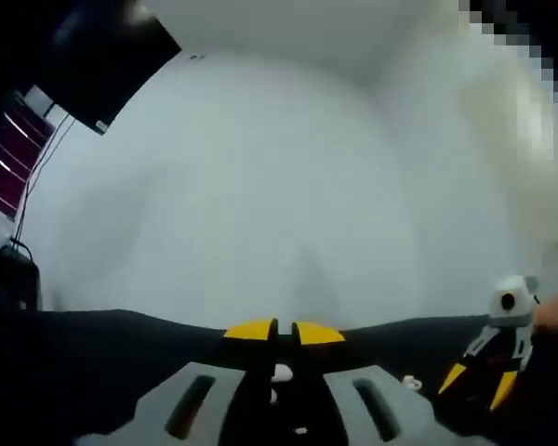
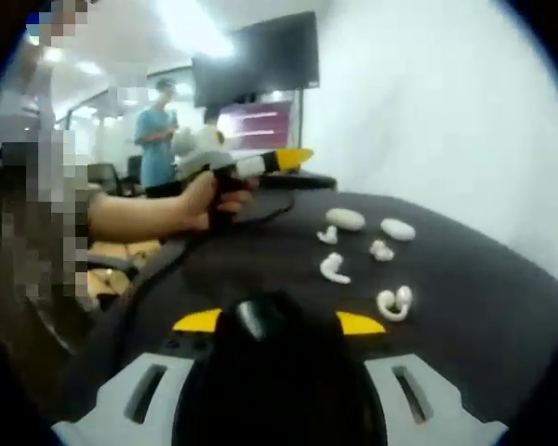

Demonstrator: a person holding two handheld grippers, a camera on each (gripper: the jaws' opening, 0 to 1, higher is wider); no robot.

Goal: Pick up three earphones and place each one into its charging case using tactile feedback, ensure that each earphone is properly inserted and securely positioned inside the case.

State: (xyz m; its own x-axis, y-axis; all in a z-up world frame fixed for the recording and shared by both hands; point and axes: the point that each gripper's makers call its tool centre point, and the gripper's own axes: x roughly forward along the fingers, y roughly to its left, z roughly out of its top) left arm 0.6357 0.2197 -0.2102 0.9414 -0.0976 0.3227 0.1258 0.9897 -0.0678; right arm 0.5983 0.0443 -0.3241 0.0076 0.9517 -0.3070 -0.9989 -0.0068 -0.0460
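Meanwhile, the right claw (image 2: pixel 281 322) pinches a smooth black case (image 2: pixel 274 372); glossy white curved earphones (image 2: pixel 334 269) dot the matte table (image 2: pixel 484 307).

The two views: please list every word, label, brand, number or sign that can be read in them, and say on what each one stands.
No text can be read in either view.
The wall screen in the right gripper view shows a purple slide with pale lines: too blurred to read.
The magenta panel at the left edge of the left gripper view carries pale stripes: too blurred to read.
The earphones, cases and left gripper show no markings.
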